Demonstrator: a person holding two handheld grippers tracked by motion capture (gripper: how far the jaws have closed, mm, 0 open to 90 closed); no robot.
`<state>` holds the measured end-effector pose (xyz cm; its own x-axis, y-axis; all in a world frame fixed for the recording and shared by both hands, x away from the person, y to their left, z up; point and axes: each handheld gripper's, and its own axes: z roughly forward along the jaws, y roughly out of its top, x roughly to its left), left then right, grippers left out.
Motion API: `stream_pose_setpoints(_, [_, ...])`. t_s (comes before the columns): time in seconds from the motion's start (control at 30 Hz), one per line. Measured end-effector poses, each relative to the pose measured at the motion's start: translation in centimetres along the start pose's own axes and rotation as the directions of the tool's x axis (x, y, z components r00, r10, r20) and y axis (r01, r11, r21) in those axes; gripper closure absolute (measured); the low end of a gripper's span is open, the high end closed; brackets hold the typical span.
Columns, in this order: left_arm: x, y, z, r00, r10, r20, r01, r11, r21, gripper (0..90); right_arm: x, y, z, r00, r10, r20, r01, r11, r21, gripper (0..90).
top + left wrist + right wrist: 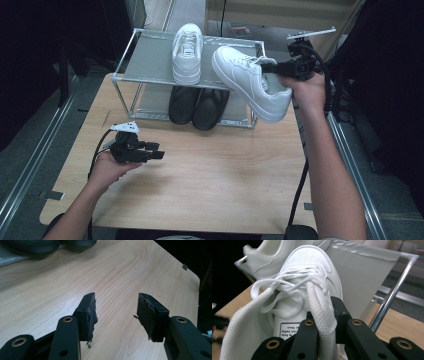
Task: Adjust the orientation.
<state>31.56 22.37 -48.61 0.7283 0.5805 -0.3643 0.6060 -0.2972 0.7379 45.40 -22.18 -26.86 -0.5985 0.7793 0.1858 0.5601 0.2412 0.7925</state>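
Observation:
My right gripper (272,67) is shut on the collar of a white sneaker (250,82), which hangs tilted in the air at the right front corner of the metal rack (145,60), toe toward the top shelf. In the right gripper view the jaws (323,312) pinch the padded collar beside the laces of that sneaker (309,265). A second white sneaker (187,52) stands on the top shelf. My left gripper (159,151) rests low over the wooden table (210,175), open, with nothing between its pads (116,305).
A pair of black shoes (197,105) sits on the rack's lower shelf, toes forward, and their tips (37,246) lie beyond the left gripper. The top shelf's right half (362,267) is bare. Metal rails run along both sides of the table.

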Motion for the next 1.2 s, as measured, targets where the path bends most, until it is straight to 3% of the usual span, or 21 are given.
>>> stream_pose_setpoints(0.07, [0.0,0.0,0.0,1.0,0.001,0.001,-0.001,1.0,0.001,49.7,0.1,0.6,0.7,0.9988,0.028,0.04,-0.027,1.0,-0.011,85.0])
stream_pose_setpoints(0.13, [0.0,0.0,0.0,1.0,0.007,-0.002,-0.007,1.0,0.005,49.6,0.3,1.2,1.5,0.9969,0.017,0.076,-0.016,1.0,-0.024,85.0])
stream_pose_setpoints(0.23, [0.0,0.0,0.1,0.9999,0.014,-0.002,-0.014,0.9998,0.014,49.7,0.5,2.0,2.8,0.9911,0.056,0.121,-0.053,0.998,-0.027,84.9])
stream_pose_setpoints(0.47, [-0.2,0.0,0.2,0.9998,0.017,0.005,-0.017,0.9998,0.012,49.9,1.0,3.9,6.2,0.9597,0.153,0.236,-0.142,0.988,-0.062,84.8])
stream_pose_setpoints(0.6, [-0.3,0.0,0.3,0.9997,0.022,0.007,-0.023,0.9996,0.014,49.9,1.5,4.7,7.8,0.946,0.176,0.272,-0.163,0.984,-0.069,84.7])
stream_pose_setpoints(0.8, [-0.4,0.0,0.3,0.9995,0.029,0.015,-0.029,0.9995,0.015,50.0,2.0,5.6,10.0,0.9155,0.239,0.324,-0.223,0.971,-0.087,84.4])
stream_pose_setpoints(1.2, [-0.7,-0.1,0.5,0.9989,0.036,0.03,-0.037,0.999,0.024,50.1,3.2,7.3,13.1,0.8844,0.264,0.385,-0.249,0.964,-0.089,83.7])
